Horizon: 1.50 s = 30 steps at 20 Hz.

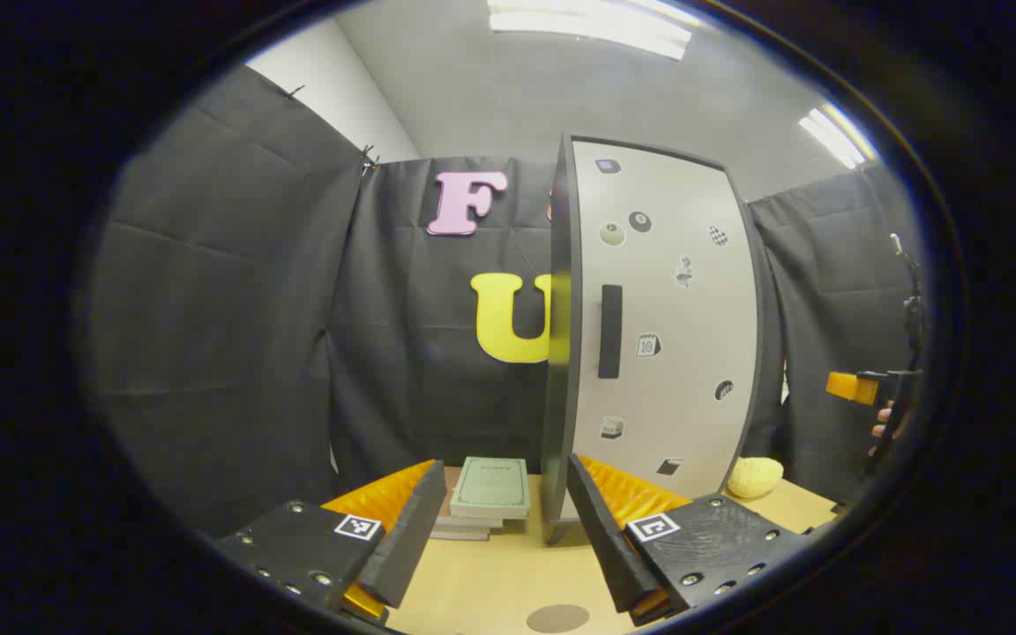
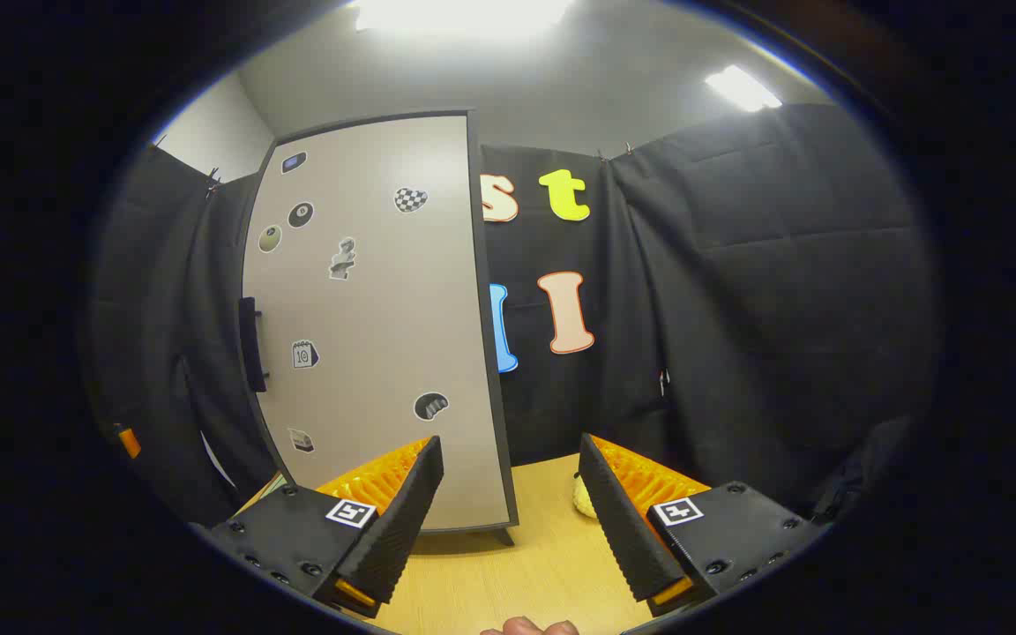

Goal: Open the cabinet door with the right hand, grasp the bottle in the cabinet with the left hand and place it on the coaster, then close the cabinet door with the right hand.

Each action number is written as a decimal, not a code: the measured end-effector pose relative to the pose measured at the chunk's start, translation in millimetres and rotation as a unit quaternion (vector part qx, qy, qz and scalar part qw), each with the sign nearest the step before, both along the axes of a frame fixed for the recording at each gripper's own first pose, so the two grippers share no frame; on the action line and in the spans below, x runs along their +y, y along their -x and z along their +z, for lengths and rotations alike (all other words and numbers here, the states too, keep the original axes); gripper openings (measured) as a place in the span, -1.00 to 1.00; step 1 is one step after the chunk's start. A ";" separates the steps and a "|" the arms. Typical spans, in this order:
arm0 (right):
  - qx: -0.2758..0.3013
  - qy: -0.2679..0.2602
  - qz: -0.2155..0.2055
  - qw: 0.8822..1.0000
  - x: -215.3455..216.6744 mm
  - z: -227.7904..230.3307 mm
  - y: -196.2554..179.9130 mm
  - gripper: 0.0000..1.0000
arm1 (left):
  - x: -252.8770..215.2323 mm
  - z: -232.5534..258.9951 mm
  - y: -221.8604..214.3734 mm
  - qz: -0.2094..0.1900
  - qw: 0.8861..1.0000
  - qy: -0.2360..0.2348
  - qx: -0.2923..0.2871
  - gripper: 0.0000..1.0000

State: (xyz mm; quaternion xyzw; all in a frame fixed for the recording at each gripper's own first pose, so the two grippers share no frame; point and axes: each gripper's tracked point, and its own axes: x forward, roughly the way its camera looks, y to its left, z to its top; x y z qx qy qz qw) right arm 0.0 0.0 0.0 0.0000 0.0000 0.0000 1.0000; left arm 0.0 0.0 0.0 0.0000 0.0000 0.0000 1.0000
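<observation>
**poster_a:** At that moment the cabinet door (image 1: 667,326) was shut, stickers all over it, the dark handle (image 1: 610,332) sitting on its left edge in the left gripper view. The left tool (image 1: 499,538) hung low over the counter (image 1: 490,582), its 2 fingers spread wide with nothing between them. The right tool (image 2: 508,520) was gaping as well, empty, facing the door from the other side, where the handle (image 2: 250,344) showed way off at the far edge.

**poster_b:** And the bottle? Couldn't spot it.

**poster_a:** It was hidden, presumably behind that closed door, so nobody could tell where it stood inside. The coaster (image 1: 558,617) looked like the round brown disc on the counter right under the left tool. Step 1, opening the door, wasn't done yet.

**poster_b:** So what could've gone sideways from there?

**poster_a:** My guess: the handle was a slim vertical bar, so the right tool could've slipped off it or only caught 1 finger. A hard yank might've dragged the whole cabinet along the counter. The door swinging out could also have clipped the left tool parked close in front, or the stack of books (image 1: 486,494) beside the cabinet. There was a yellow lumpy thing (image 1: 755,477) on the other side too.
</observation>
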 end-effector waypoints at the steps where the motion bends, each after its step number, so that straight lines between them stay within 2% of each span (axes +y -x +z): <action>1: 0.001 0.002 0.004 1.000 4.4 -0.6 0.6 0.86 | 0.4 -2.9 -2.1 0.001 1.000 -0.001 0.003 0.66; 3: 0.003 0.006 0.011 1.000 10.6 0.1 0.9 0.86 | 1.3 -7.4 -1.9 0.002 1.000 0.002 0.009 0.71; 4: 0.003 0.006 0.015 1.000 14.2 0.8 1.1 0.96 | 1.6 -8.5 -1.7 0.003 1.000 0.003 0.011 0.71; 5: 0.003 0.005 0.018 1.000 18.1 2.3 1.1 0.96 | 2.2 -10.5 -0.7 0.004 1.000 0.003 0.012 0.66; 6: 0.001 0.005 0.022 1.000 21.6 5.4 1.0 0.96 | 2.7 -10.5 -0.7 0.005 1.000 0.002 0.013 0.71; 10: -0.005 0.014 0.034 0.999 34.7 16.0 -0.7 0.96 | 1.0 -12.3 2.6 0.005 1.000 0.004 0.014 0.66; 13: -0.008 0.020 0.041 0.999 43.2 25.7 -1.0 0.96 | -0.6 -12.3 5.3 0.001 1.000 0.005 0.012 0.71; 14: -0.010 0.019 0.046 0.999 47.7 29.8 -0.6 0.96 | -0.6 -12.5 5.4 0.001 1.000 0.004 0.012 0.66; 15: -0.012 0.018 0.053 0.998 53.5 33.7 -0.8 0.86 | -0.8 -13.7 6.2 0.002 1.000 0.002 0.013 0.71; 16: -0.015 0.019 0.059 0.998 59.4 38.5 -1.9 0.96 | -0.4 -14.3 6.3 0.003 1.000 0.001 0.014 0.66; 17: -0.017 0.022 0.066 0.997 65.8 42.0 -3.8 0.96 | -0.7 -14.7 6.4 0.005 1.000 0.000 0.015 0.66; 23: -0.011 0.032 0.104 0.994 117.2 59.2 -21.9 0.96 | 0.8 -22.0 6.3 0.005 1.000 0.007 0.024 0.66; 24: -0.011 0.030 0.118 0.993 131.6 63.1 -24.8 0.96 | 1.8 -25.3 4.9 0.007 1.000 0.008 0.026 0.71; 29: -0.011 0.030 0.158 0.987 188.8 80.3 -42.3 0.97 | 23.2 -43.6 16.1 0.037 0.998 0.018 0.042 0.66; 30: -0.013 0.026 0.166 0.986 200.0 86.6 -47.1 0.87 | 32.9 -45.3 22.1 0.049 0.998 0.016 0.043 0.66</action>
